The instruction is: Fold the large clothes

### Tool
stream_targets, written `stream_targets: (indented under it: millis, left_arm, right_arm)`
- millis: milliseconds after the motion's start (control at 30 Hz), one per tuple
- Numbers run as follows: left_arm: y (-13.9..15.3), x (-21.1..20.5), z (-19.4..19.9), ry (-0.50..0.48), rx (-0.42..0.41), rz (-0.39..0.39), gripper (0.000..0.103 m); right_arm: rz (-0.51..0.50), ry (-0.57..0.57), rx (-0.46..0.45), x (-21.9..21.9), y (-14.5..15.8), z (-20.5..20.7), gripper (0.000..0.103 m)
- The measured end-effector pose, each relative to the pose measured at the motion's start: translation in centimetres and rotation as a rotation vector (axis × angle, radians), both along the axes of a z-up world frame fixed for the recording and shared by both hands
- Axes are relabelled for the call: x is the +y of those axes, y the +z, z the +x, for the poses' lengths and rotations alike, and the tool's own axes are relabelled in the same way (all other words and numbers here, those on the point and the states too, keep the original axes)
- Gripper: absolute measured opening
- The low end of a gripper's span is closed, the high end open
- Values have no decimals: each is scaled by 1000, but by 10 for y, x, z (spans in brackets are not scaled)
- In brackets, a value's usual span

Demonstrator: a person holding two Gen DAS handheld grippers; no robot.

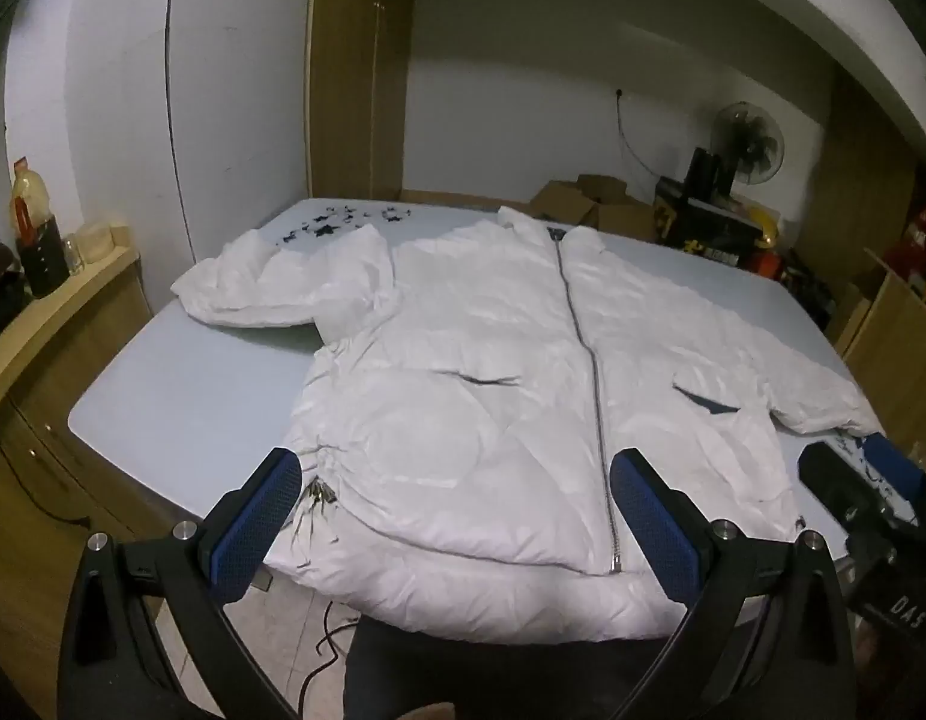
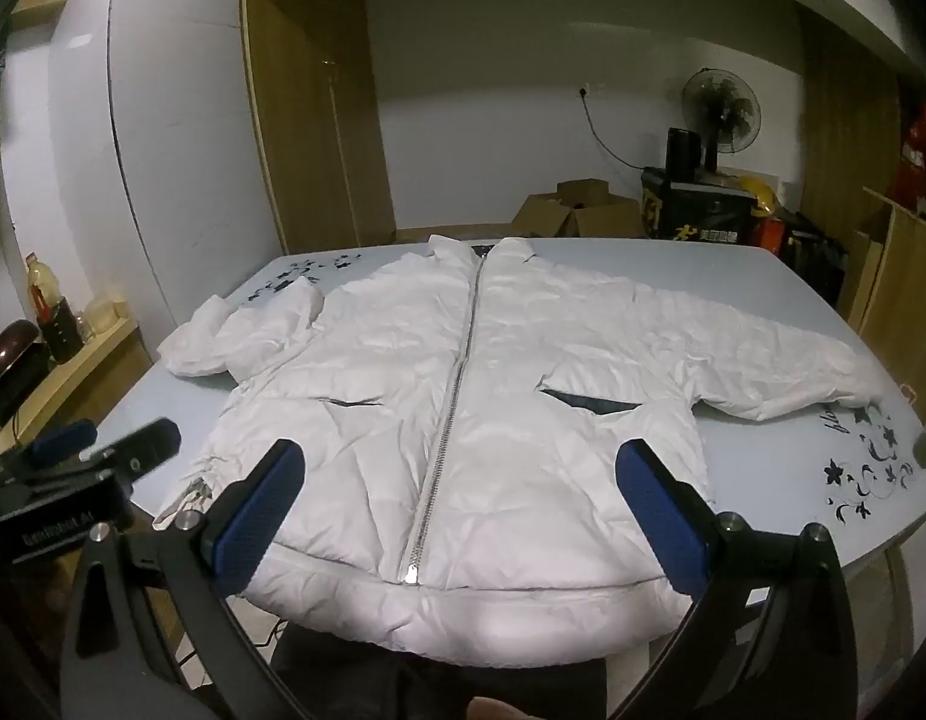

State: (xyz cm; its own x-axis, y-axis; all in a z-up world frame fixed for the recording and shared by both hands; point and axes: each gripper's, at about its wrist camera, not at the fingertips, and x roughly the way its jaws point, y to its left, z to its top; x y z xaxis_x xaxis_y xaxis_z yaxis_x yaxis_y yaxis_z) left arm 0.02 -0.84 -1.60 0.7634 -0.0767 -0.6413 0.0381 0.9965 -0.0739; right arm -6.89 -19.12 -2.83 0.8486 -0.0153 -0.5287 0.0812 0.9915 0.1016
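A white jacket [image 1: 493,390] lies zipped and face-up on the table [image 1: 180,396], collar toward 12 o'clock. Both the left gripper [image 1: 456,516] and right gripper [image 2: 463,510] hover at its hem, jaws released and grasping nothing.

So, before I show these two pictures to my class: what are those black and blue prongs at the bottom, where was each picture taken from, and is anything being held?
The prongs are hand-held grippers, one in each of a person's hands, each with a camera looking forward along its two blue-padded fingers. One picture comes from the left gripper, the other from the right gripper. Both are open and hold nothing. On the pale blue table lies a white jacket, front up and zipped, with its sleeves out to the sides. Its hem hangs slightly over the near edge. Folding has not begun.
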Motion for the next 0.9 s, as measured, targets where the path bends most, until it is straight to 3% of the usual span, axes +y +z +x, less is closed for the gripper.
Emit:
stream_targets:
  millis: [267,467,900]
  left_arm:
    - [5,-16,-14,-21,-73,62,103]
    - [1,0,-5,21,-8,55,103]
    - [-8,1,4,54,18,81,103]
  right_arm:
    - [30,-25,12,-9,-2,2,103]
    - [33,-24,24,-8,-3,3,103]
    - [43,-31,36,-8,-9,7,103]
